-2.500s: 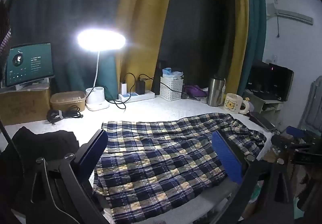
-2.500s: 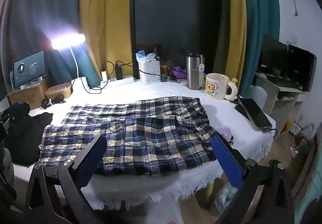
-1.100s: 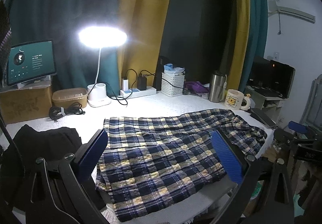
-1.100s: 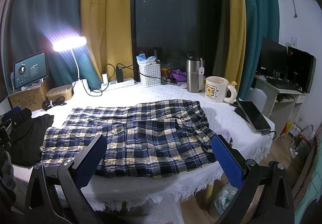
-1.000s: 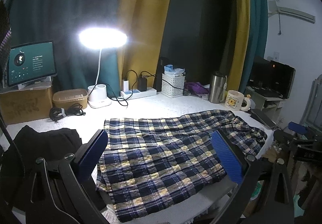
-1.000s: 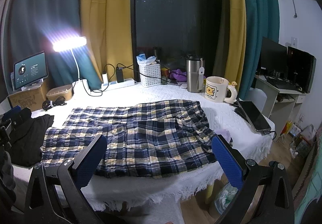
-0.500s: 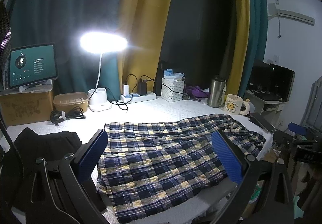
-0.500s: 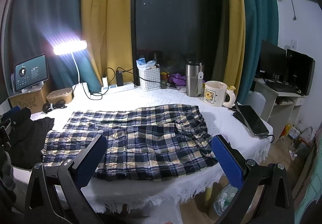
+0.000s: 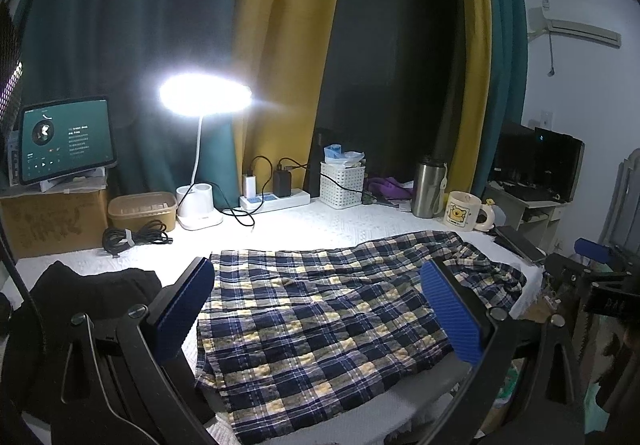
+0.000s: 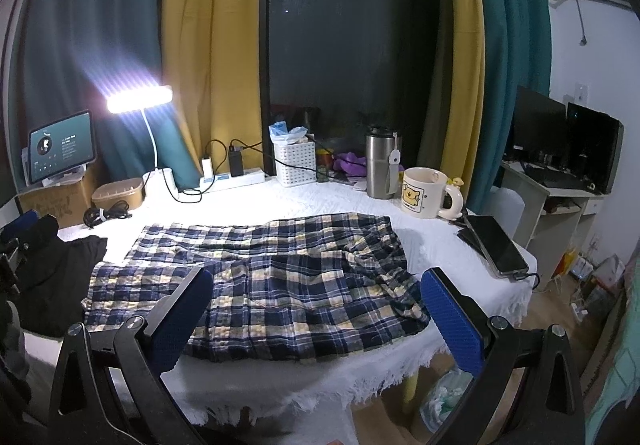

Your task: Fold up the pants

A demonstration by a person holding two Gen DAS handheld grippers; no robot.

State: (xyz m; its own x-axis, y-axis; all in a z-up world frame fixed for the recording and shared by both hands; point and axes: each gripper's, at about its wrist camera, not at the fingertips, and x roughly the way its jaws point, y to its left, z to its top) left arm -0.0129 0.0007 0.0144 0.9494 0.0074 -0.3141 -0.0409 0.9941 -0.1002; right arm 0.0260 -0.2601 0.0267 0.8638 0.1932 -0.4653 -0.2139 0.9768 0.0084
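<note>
Left wrist view: both grippers have drawn back and risen a little — the left gripper (image 9: 316,309) and right gripper (image 10: 316,319) hang wide open, empty. Plaid pants (image 10: 256,281) lie flat on the white table (image 10: 320,197), unchanged — folding hasn't begun.

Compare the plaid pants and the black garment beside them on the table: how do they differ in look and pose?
The plaid pants are checked navy, yellow and white; the black garment is plain and dark. The pants lie spread out mostly flat mid-table; the black garment sits bunched at the table's left edge. Both rest on the white tablecloth, and neither gripper holds them.
</note>
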